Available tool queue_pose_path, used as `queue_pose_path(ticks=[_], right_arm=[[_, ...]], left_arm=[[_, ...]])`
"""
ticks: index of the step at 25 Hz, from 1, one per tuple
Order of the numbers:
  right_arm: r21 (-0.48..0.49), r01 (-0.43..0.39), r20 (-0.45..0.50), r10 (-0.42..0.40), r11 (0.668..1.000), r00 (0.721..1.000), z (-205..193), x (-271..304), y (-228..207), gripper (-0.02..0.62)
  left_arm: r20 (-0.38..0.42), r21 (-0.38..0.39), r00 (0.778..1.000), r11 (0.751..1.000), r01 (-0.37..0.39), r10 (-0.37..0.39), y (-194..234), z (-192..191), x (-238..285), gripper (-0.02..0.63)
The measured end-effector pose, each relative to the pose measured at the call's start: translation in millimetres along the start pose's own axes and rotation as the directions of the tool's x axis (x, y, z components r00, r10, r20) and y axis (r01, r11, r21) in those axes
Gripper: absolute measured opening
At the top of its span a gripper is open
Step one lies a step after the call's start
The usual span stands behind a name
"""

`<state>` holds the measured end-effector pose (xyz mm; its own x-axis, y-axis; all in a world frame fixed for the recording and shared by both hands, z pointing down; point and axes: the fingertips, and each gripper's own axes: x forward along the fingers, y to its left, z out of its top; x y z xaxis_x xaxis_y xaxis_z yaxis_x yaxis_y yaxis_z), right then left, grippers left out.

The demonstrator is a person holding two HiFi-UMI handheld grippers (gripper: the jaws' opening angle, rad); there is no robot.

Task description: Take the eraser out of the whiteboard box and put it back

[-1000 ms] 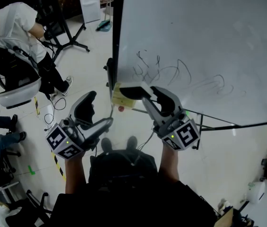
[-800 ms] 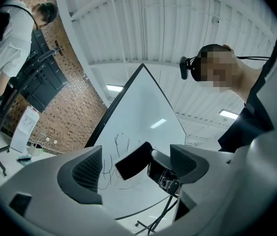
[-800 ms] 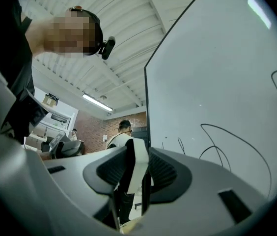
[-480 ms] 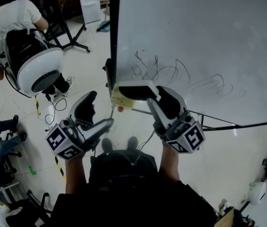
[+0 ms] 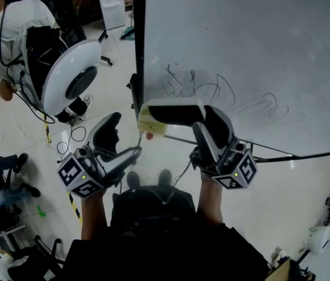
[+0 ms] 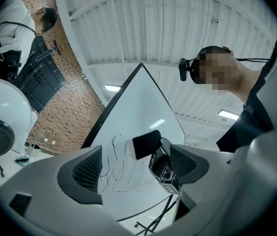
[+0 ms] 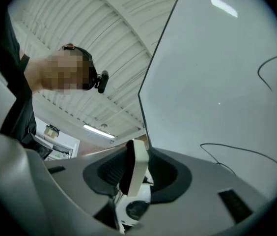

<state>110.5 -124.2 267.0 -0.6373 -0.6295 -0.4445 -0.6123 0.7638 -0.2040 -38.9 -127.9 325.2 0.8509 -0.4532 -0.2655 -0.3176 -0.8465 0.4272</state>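
My right gripper is clamped on the white rectangular eraser with black felt. It is out of the pale yellow box, just above it, in front of the scribbled white whiteboard. My left gripper has its fingers wide, with nothing between them.

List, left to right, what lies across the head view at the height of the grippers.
seated person's legs → left gripper, jaws apart and empty → eraser → right gripper, closed on the eraser's right end
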Motion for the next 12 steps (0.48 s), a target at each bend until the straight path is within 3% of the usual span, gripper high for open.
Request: queue_pose_path(ticks=[12], right_arm=[[0.124,-0.042,0.147,0.024,0.991,0.989,27,2,-6,0.150]], left_arm=[[0.004,0.013,1.000,1.000,0.012,-0.012,-4,8,9,0.431]])
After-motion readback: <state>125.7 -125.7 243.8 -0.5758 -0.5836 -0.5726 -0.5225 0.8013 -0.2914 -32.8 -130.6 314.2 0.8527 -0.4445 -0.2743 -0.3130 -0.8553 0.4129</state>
